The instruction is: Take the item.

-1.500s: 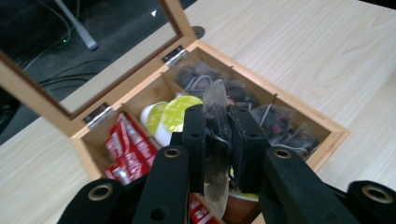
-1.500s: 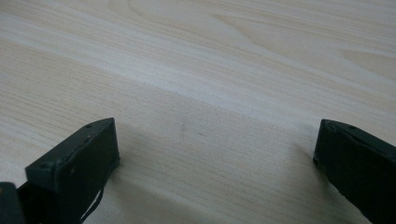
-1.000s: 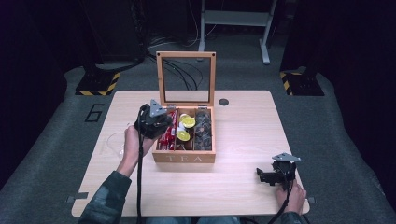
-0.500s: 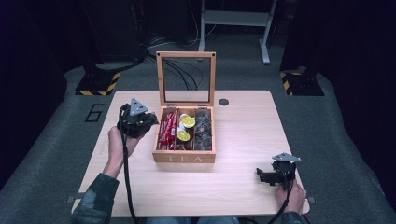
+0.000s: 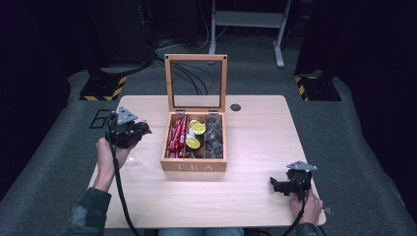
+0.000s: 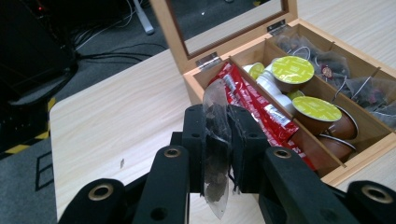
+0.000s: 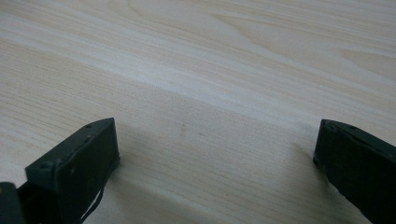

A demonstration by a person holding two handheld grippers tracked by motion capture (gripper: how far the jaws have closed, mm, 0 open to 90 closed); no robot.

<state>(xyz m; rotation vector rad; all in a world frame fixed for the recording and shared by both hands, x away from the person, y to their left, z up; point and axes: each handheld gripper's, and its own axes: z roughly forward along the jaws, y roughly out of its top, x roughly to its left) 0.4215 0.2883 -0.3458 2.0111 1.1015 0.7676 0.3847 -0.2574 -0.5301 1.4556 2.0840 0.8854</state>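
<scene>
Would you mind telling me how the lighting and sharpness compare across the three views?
High view: the table is brightly lit while the surrounding floor falls into deep shadow, and the picture is soft. Left gripper view: the tea bag in the left gripper is fairly sharp, the nearest jaw parts blurred. Right gripper view: evenly lit wood grain, with soft shadows beside the right gripper.

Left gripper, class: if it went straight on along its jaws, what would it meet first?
Most likely the near corner of the open wooden tea box, at the compartment of red sachets. The left gripper, shut on a clear tea bag, points there over bare table; depth is uncertain.
</scene>
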